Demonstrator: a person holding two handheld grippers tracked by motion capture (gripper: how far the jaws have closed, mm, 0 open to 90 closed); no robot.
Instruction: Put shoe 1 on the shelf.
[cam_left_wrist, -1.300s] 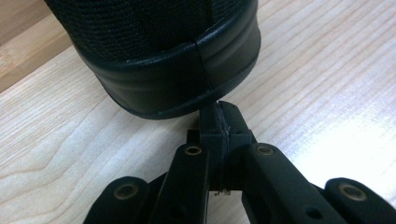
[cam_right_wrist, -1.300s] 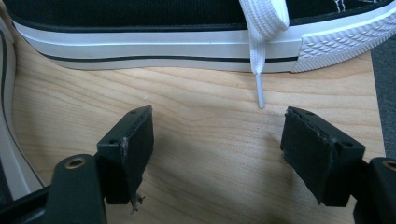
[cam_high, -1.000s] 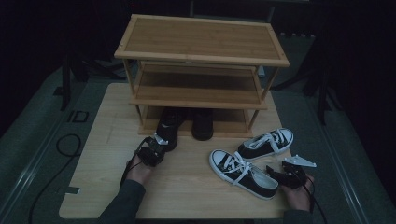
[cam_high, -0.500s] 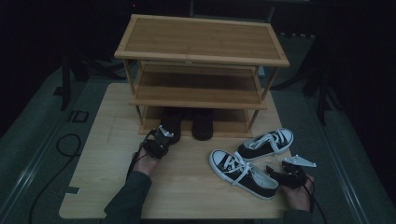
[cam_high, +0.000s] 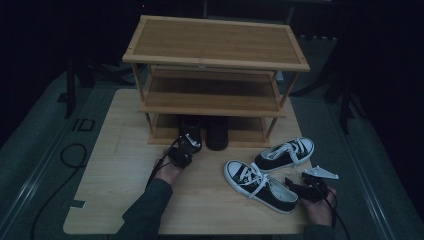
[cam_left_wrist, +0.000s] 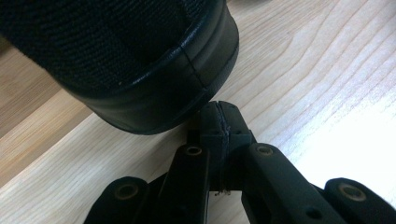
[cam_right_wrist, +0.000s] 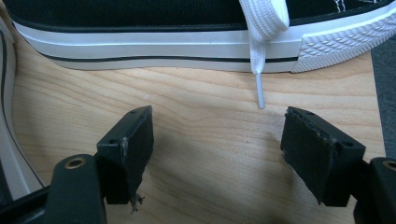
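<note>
Two black shoes stand side by side in the lowest level of the wooden shoe rack (cam_high: 215, 60), heels toward me. My left gripper (cam_high: 187, 147) is shut, and its closed tips (cam_left_wrist: 219, 116) sit right at the heel of the left black shoe (cam_left_wrist: 140, 60), with nothing between the jaws. The other black shoe (cam_high: 218, 132) stands just right of it. Two black-and-white sneakers lie on the table at the right, one nearer (cam_high: 260, 186) and one farther (cam_high: 285, 154). My right gripper (cam_right_wrist: 217, 144) rests open by the white sole of a sneaker (cam_right_wrist: 187, 37), with its lace end (cam_right_wrist: 259, 93) hanging ahead of the jaws.
The rack stands at the back of the light wooden table (cam_high: 120, 165) and has three shelves. A black cable (cam_high: 70, 155) curls on the grey floor to the left. The table's right edge runs close to my right hand.
My left hand has slid forward and to the right, bringing the shut gripper up against the left black shoe's heel. The right hand and the sneakers have stayed put.
</note>
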